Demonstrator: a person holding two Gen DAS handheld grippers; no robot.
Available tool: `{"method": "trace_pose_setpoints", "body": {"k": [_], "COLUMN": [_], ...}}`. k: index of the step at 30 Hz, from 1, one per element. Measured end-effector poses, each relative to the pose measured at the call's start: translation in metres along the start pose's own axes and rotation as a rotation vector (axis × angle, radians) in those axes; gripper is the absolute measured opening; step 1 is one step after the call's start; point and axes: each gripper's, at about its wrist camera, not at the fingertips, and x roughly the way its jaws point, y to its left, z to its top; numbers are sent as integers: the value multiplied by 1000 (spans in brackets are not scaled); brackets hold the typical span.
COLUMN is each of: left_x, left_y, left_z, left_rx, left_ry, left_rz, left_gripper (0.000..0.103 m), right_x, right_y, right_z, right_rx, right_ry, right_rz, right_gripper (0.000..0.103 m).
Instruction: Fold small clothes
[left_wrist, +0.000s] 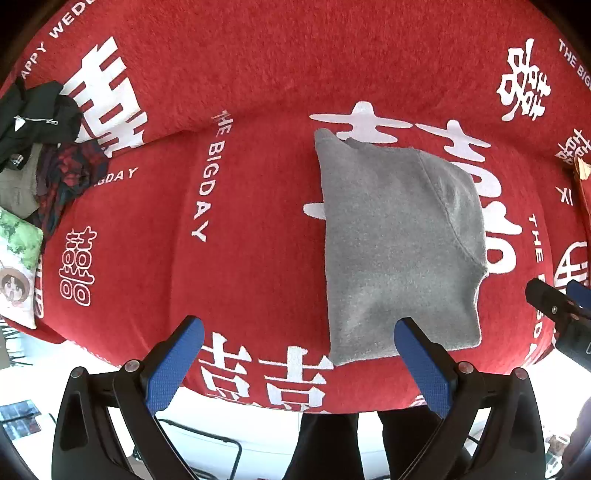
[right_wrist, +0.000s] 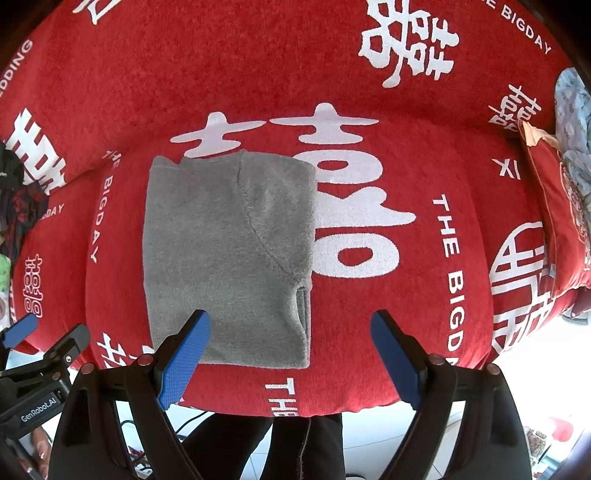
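A grey fleece garment (left_wrist: 399, 243) lies folded into a neat rectangle on the red sofa cover (left_wrist: 251, 221); it also shows in the right wrist view (right_wrist: 225, 258). My left gripper (left_wrist: 299, 328) is open and empty, held above the sofa's front edge with its right finger over the garment's near edge. My right gripper (right_wrist: 290, 325) is open and empty, hovering over the garment's near right corner. Each gripper shows at the edge of the other's view: the right one in the left wrist view (left_wrist: 557, 299), the left one in the right wrist view (right_wrist: 44, 336).
A heap of dark and red plaid clothes (left_wrist: 44, 147) lies at the sofa's left end beside a printed cushion (left_wrist: 18, 266). A red cushion (right_wrist: 554, 221) and pale blue fabric (right_wrist: 572, 122) sit at the right end. The person's dark legs (right_wrist: 280, 443) and white floor lie below the sofa edge.
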Motion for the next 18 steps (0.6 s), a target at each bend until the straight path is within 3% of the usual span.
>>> {"method": "trace_pose_setpoints", "body": {"k": [18], "left_x": [-3], "left_y": [1], "left_z": [2], "left_rx": [2], "left_ry": [-11], "left_rz": [9], "left_gripper": [103], "right_x": [-2], "right_y": [5], "right_z": [-1], "right_rx": [-4], "right_ry": [-4], "right_rz": [-4], "right_gripper": [90]}}
